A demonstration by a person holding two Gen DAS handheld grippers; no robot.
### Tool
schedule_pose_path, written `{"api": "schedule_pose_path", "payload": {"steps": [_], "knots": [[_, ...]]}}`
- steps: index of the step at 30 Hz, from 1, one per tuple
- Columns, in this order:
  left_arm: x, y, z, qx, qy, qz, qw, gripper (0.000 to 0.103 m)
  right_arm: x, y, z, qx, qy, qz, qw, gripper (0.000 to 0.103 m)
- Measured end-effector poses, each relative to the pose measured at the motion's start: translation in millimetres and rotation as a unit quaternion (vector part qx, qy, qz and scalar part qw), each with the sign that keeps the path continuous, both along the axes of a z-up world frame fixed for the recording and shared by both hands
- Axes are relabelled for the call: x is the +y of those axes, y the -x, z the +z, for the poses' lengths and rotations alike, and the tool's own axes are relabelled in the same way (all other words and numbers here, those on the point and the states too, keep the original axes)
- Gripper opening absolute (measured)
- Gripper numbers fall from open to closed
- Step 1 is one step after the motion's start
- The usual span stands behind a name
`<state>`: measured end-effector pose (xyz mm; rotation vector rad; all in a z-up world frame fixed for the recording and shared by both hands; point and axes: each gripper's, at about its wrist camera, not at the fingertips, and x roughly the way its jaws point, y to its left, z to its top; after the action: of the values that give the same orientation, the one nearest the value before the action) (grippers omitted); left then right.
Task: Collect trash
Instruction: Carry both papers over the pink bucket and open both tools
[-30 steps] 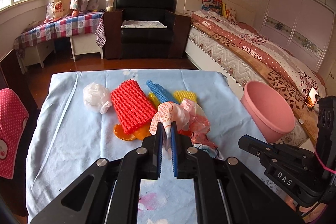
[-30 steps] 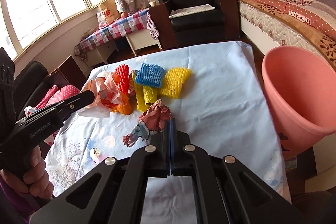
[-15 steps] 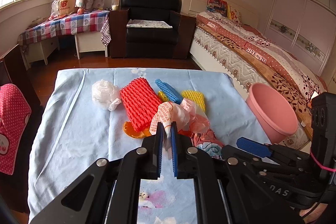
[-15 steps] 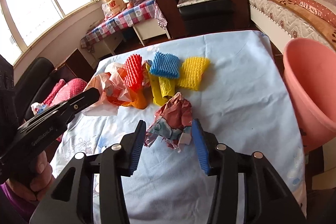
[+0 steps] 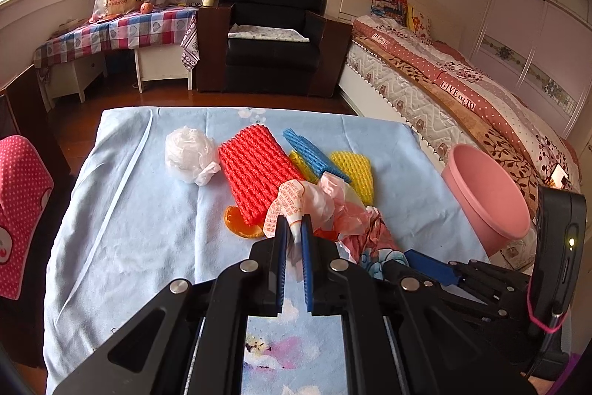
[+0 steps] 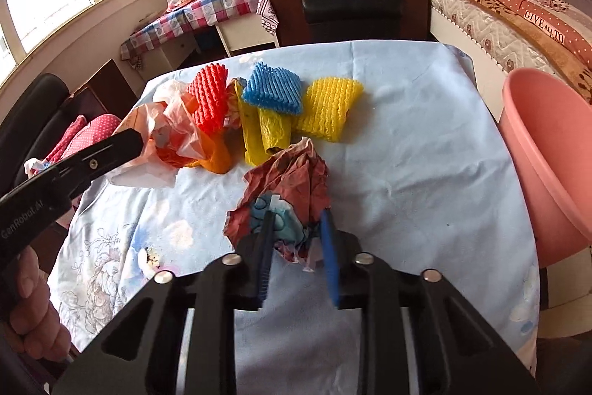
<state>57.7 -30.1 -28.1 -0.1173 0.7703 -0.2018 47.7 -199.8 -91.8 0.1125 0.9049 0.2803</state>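
On the blue-clothed table lies a heap of trash: red, blue and yellow foam nets, a white plastic ball and orange peel. My left gripper is shut on a thin pink-and-white printed plastic bag, which drapes over the heap. My right gripper straddles a crumpled red-brown paper with a blue cartoon print. Its jaws are closing, and both pads touch the paper. A pink bin stands off the table's right edge.
A bed runs along the right behind the bin. A black armchair and a checked-cloth bench stand beyond the table's far edge. A red dotted cushion sits at the left. A hand holds the left gripper's handle.
The right gripper went from shut to wide open, moved forward and down over the crumpled paper, and has narrowed around it. The left gripper kept its hold on the bag.
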Motion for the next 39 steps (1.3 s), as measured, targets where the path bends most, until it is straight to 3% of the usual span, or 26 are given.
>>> {"api": "schedule_pose_path", "payload": {"steps": [3,13,21,29,39], "knots": [[-6,-2,0,0.002,-0.005,0.002,1.0,0.007,-3,4,3,-0.015,0.003,-0.002,1.0,0.013],[-36,-12,15,-0.009,-0.019,-0.002,0.9998,0.007,-40,18,33,-0.065,-0.022,-0.038,0.997,0.012],[-86,-24,35,-0.029,-0.025,-0.033,0.9987,0.007,-100,21,56,-0.096,-0.024,-0.109,0.989,0.012],[-150,-36,48,-0.043,-0.028,-0.078,0.9956,0.007,-166,18,65,-0.104,-0.024,-0.181,0.978,0.012],[-226,-53,42,-0.037,-0.032,-0.134,0.9898,0.007,-220,8,52,-0.088,-0.024,-0.235,0.968,0.012]]}}
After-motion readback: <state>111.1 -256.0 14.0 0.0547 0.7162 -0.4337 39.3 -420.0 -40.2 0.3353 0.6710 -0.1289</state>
